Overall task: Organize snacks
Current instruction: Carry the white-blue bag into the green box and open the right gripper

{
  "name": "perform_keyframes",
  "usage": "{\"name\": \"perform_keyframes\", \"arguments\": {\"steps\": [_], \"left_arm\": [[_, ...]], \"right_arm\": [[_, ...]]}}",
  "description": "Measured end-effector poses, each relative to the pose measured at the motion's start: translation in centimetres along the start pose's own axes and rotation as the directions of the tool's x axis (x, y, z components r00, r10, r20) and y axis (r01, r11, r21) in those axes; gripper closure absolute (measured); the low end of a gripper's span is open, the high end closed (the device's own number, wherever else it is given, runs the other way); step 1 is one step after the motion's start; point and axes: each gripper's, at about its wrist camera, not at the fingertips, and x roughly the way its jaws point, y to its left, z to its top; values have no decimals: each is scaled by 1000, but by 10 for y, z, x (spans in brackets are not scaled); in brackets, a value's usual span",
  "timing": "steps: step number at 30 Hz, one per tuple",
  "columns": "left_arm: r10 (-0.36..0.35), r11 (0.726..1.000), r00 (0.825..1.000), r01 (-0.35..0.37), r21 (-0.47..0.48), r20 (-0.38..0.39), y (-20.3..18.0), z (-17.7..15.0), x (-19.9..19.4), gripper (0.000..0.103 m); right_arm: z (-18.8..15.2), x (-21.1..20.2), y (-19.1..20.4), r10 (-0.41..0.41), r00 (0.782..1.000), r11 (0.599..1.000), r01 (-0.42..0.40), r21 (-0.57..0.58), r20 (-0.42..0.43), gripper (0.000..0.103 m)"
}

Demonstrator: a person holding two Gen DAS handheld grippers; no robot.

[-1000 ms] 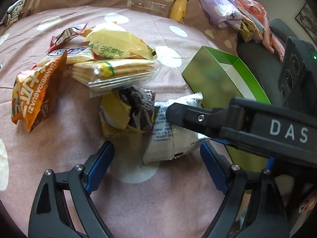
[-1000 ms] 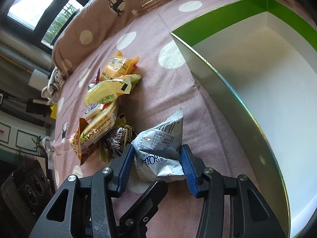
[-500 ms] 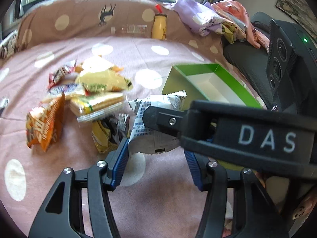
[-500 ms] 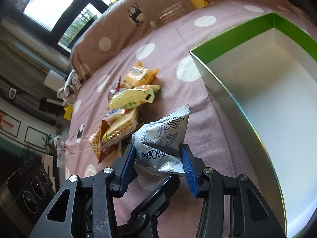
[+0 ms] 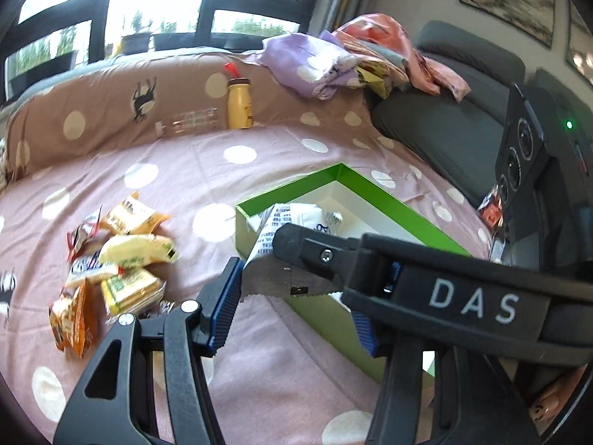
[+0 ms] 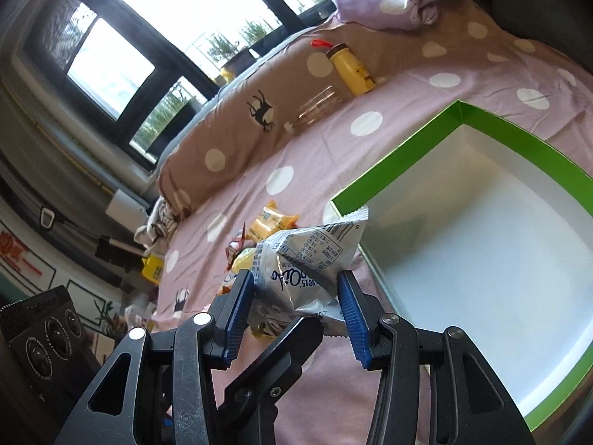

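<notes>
In the left wrist view, the left gripper (image 5: 296, 296) hangs over a pink dotted bedspread (image 5: 278, 378), and its jaws are closing. Between them sits a white snack packet (image 5: 274, 274), raised clear of the cloth. The packet's long axis runs from the near saw-toothed seam up and away, and its far end leans over the near corner of a green box (image 5: 389, 200) with a white inside. The left blue pad (image 5: 226, 304) meets the packet's near edge. The other pad is partly hidden behind one black finger (image 5: 333, 256) of the right gripper (image 6: 294, 282), which crosses in front, so I cannot tell whether this gripper presses on the packet. To the left, a pile of snacks (image 5: 122, 259) lies on the bedspread, well apart from the box. A yellow bottle (image 5: 240, 104) stands against the brown bolster at the back.

In the right wrist view, the right gripper is clenched on the packet (image 6: 307, 256), with both blue pads pressing into its crumpled sides. Here the long axis tilts from lower left to upper right. The far seam points at the box's (image 6: 519, 133) near left corner, and the print reads upside down. The packet is in the air just beside that corner. A black finger (image 6: 274, 363) of the left gripper crosses beneath it.
</notes>
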Motion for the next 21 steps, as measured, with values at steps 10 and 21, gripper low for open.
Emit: {"name": "perform_keyframes", "arguments": {"steps": [10, 21], "left_arm": [[-76, 995, 996, 78, 65, -44, -36, 9, 37, 50], [-131, 989, 983, 139, 57, -126, -58, 7, 70, 49]], "right_arm": [[9, -18, -46, -44, 997, 992, 37, 121, 56, 53], [12, -23, -89, -98, 994, 966, 84, 246, 47, 53]]}}
